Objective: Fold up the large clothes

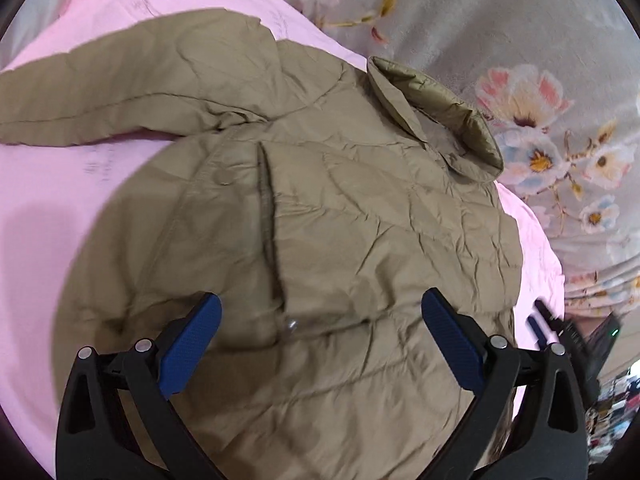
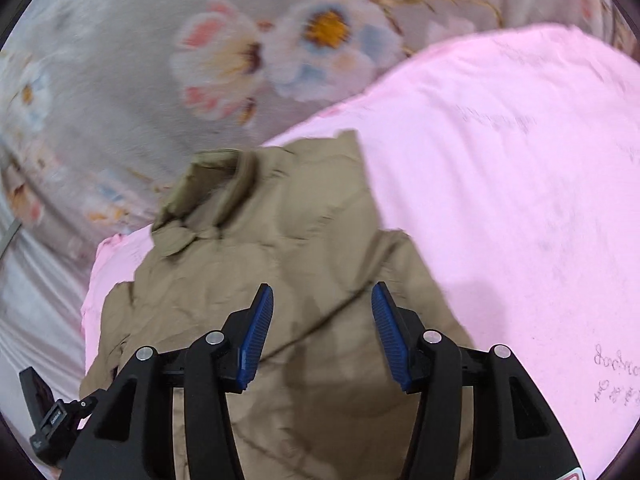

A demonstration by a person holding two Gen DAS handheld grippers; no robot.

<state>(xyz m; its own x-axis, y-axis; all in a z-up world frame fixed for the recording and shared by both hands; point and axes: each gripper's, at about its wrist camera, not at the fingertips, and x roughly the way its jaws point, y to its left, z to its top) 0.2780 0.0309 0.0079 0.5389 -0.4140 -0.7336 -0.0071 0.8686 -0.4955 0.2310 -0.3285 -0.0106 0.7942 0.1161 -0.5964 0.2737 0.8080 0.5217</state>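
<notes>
**Two open tongs over one puffy jacket**

One tan jacket [image 1: 320, 208] lies spread on a pink sheet [image 1: 48, 240]. The pink sheet lies on a bed with a grey flower blanket [image 1: 500, 40]. The jacket's collar [image 1: 436, 120] is at the far right in the left wrist view. One sleeve [image 1: 120, 92] sticks out to the far left, flat on the pink sheet.

The left tongs [image 1: 320, 344] hang over the near part of the jacket. Their blue pads stand wide apart and hold nothing. The right tongs [image 2: 322, 336] hang over the jacket too, and their pads are also apart with nothing pinched. You can see cloth in the gap under them, but the pads do not press it. In the left wrist view, the tip of the right tongs peeks in at the near right edge of the jacket.

The jacket looks soft, light and puffy. It has lots of little wrinkles, and its cloth looks smooth, so it may slip out of a weak pinch. It will bend easily but may puff back up after a fold.

Good places to grab seem to be the edges: the end of the sleeve, the hem, or the shoulder seam. Pinching the middle would likely just lift a bump. The sleeve still lies out, so I think folding it in over the body comes next.
</notes>
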